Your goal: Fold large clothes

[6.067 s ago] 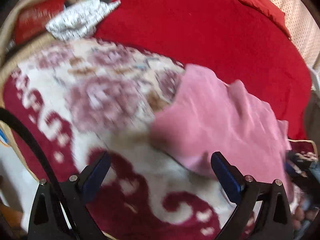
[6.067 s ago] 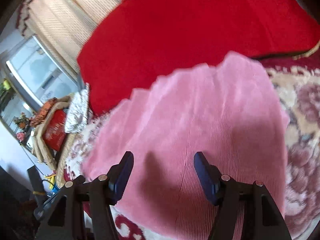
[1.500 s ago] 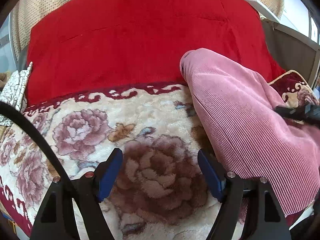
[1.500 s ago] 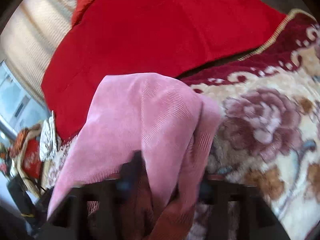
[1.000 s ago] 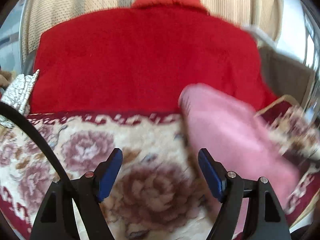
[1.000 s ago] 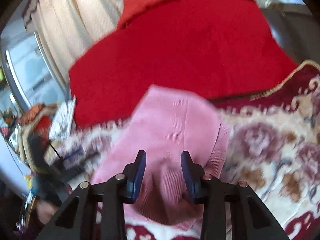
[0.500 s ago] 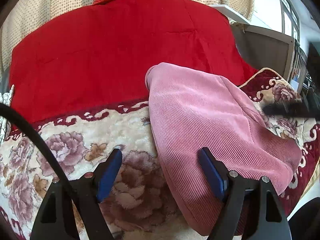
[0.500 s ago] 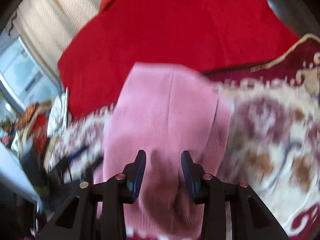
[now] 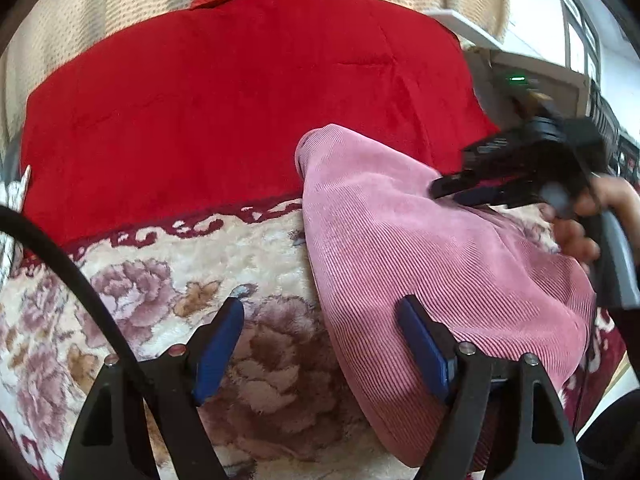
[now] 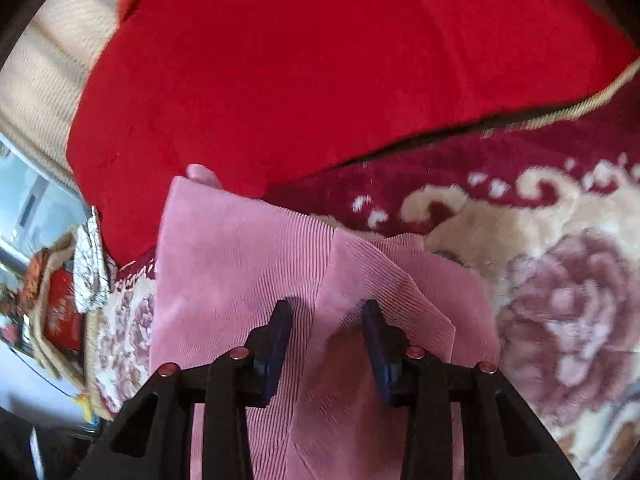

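Observation:
A pink ribbed garment (image 9: 420, 248) lies folded into a long strip on the floral blanket (image 9: 192, 268). My left gripper (image 9: 320, 344) stands open low over the garment's left edge, its right finger above the cloth and its left finger above the blanket. In the left wrist view my right gripper (image 9: 456, 172), held by a hand (image 9: 576, 232), hovers blurred just above the garment's far right part. In the right wrist view, the right gripper (image 10: 326, 340) has its jaws partly apart over a raised fold of the garment (image 10: 240, 264), pinching nothing that I can see.
A red cover (image 9: 240, 100) lies beyond the blanket, with a beige curtain behind it. A white patterned cloth (image 10: 94, 276) and red and beige clutter (image 10: 60, 320) sit at the left. A black cable (image 9: 60, 256) crosses the left wrist view. The blanket (image 10: 560, 280) extends right.
The right gripper has swung in over the garment and now shows large in the left wrist view. The garment lies flat and folded. The left gripper has sunk a little, jaws unchanged.

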The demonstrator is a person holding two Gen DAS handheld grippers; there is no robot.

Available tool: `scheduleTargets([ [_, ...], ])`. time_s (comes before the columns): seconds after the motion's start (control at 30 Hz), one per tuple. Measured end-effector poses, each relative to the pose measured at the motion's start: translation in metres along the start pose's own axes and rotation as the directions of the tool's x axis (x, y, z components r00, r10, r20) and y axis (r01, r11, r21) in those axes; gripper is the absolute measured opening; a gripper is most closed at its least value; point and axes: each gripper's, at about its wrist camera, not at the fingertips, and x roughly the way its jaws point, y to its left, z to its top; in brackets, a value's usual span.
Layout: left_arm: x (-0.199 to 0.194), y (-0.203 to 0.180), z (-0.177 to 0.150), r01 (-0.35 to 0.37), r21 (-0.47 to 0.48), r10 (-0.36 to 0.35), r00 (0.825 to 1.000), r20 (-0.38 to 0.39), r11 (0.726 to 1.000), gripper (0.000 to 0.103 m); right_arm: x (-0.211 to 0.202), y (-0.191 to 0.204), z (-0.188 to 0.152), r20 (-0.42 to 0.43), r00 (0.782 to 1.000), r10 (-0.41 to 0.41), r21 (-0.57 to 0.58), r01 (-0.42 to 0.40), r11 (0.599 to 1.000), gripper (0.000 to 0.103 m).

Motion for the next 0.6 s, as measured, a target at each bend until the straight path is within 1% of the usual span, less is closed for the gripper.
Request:
scheduleTargets([
  [0.07, -0.004, 0.003, 0.002, -0.01, -0.013, 0.01, 1.0, 0.006, 1.0, 0.081, -0.025, 0.008, -0.011, 0.054, 0.999, -0.005, -0.04, 0.007, 0.999, 0.041],
  [0.13, -0.009, 0.005, 0.003, -0.024, -0.017, 0.024, 1.0, 0.009, 1.0, 0.081, -0.057, 0.013, -0.029, 0.115, 0.993, 0.033, -0.078, -0.024, 0.997, 0.041],
  [0.17, -0.012, 0.007, 0.004, -0.028, -0.027, 0.029, 1.0, 0.009, 0.999, 0.081, -0.066, 0.016, -0.038, 0.128, 0.991, 0.041, -0.091, -0.03, 0.995, 0.041],
  [0.27, -0.021, 0.013, 0.003, -0.02, -0.067, 0.02, 1.0, 0.008, 0.998, 0.081, -0.091, 0.029, -0.072, 0.126, 0.991, 0.054, -0.157, -0.034, 0.987, 0.041],
  [0.3, -0.025, 0.012, 0.001, -0.002, -0.072, 0.003, 1.0, 0.01, 0.997, 0.081, -0.096, 0.032, -0.083, 0.112, 0.992, 0.051, -0.174, -0.031, 0.984, 0.041],
  [0.33, -0.026, 0.01, -0.001, 0.009, -0.061, -0.008, 1.0, 0.009, 0.998, 0.081, -0.095, 0.033, -0.097, 0.087, 0.995, 0.046, -0.182, -0.03, 0.983, 0.041],
  [0.37, -0.025, 0.006, -0.002, 0.003, -0.041, -0.003, 1.0, 0.003, 0.999, 0.081, -0.09, 0.032, -0.107, 0.071, 0.996, 0.044, -0.181, -0.031, 0.983, 0.04],
  [0.4, -0.023, -0.002, -0.006, -0.032, 0.009, 0.032, 0.999, -0.007, 0.999, 0.081, -0.081, 0.03, -0.117, 0.041, 0.998, 0.037, -0.183, -0.029, 0.983, 0.04],
  [0.47, -0.016, -0.01, -0.01, -0.061, 0.065, 0.063, 0.998, -0.024, 0.996, 0.082, -0.055, 0.021, -0.134, -0.028, 0.999, 0.021, -0.181, -0.026, 0.983, 0.04],
  [0.5, -0.015, -0.011, -0.011, -0.067, 0.076, 0.069, 0.997, -0.023, 0.995, 0.082, -0.047, 0.016, -0.138, -0.032, 0.999, 0.028, -0.164, -0.033, 0.986, 0.04],
  [0.53, -0.016, -0.01, -0.011, -0.071, 0.073, 0.073, 0.997, -0.022, 0.995, 0.082, -0.043, 0.014, -0.141, -0.019, 0.999, 0.035, -0.152, -0.038, 0.988, 0.041],
  [0.6, -0.015, -0.006, -0.01, -0.061, 0.059, 0.063, 0.998, -0.032, 0.996, 0.082, -0.043, 0.015, -0.139, -0.011, 0.999, 0.035, -0.164, -0.037, 0.986, 0.041],
])
